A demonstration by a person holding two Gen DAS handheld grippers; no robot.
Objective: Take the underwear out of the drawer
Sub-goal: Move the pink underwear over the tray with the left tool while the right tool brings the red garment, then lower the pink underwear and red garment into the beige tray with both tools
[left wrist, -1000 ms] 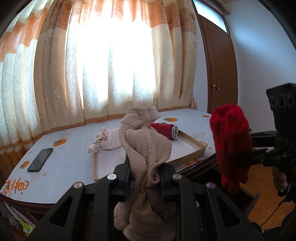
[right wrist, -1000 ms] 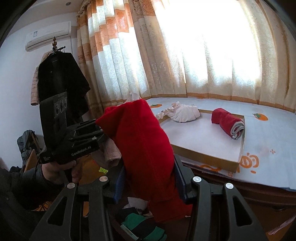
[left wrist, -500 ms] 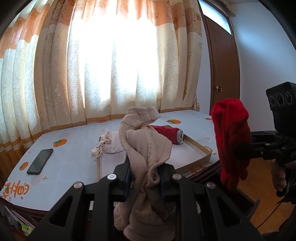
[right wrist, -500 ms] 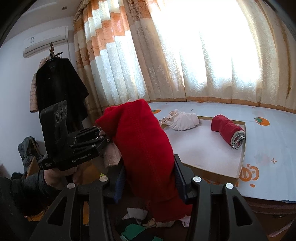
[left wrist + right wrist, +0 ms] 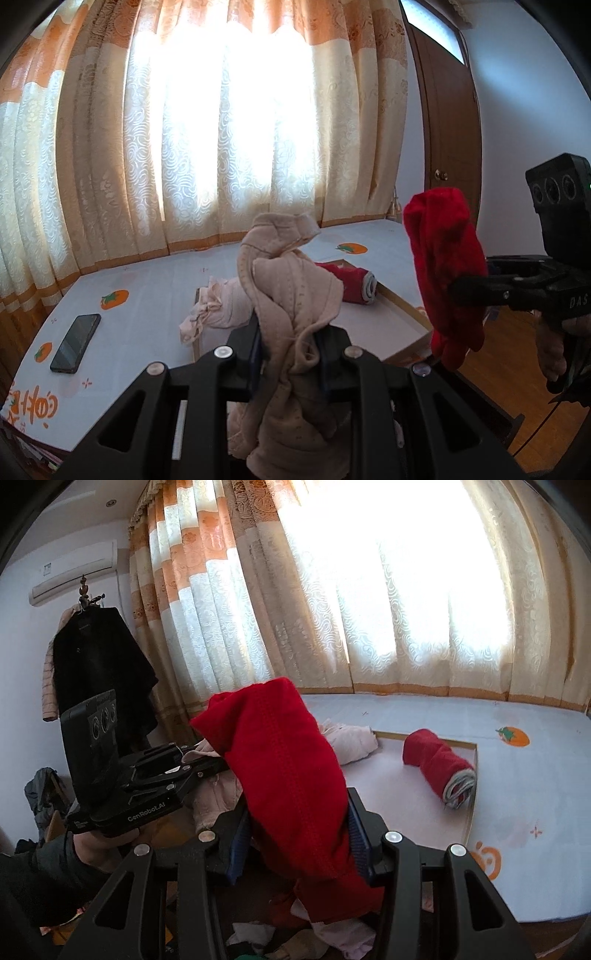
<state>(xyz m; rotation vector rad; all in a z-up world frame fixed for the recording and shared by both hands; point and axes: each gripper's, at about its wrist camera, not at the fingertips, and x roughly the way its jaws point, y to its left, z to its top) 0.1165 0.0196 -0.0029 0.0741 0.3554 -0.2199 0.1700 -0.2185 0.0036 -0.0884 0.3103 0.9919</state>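
Left wrist view: the left gripper [image 5: 290,352] is clamped on a beige crumpled knit undergarment [image 5: 291,295], the right gripper [image 5: 295,836] on a red knit undergarment [image 5: 291,775]. Both have risen over the last second, clear of the drawer, toward the shallow wooden tray [image 5: 402,301]. Extraction looks complete; placing remains. Count: two garments held, two in the tray, one black phone [image 5: 75,343] left of the tray.

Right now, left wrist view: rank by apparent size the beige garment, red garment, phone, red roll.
1. Beige garment, in the left claw, nearest the lens, so inflated.
2. Red garment.
3. Phone and red roll: look alike, unranked.
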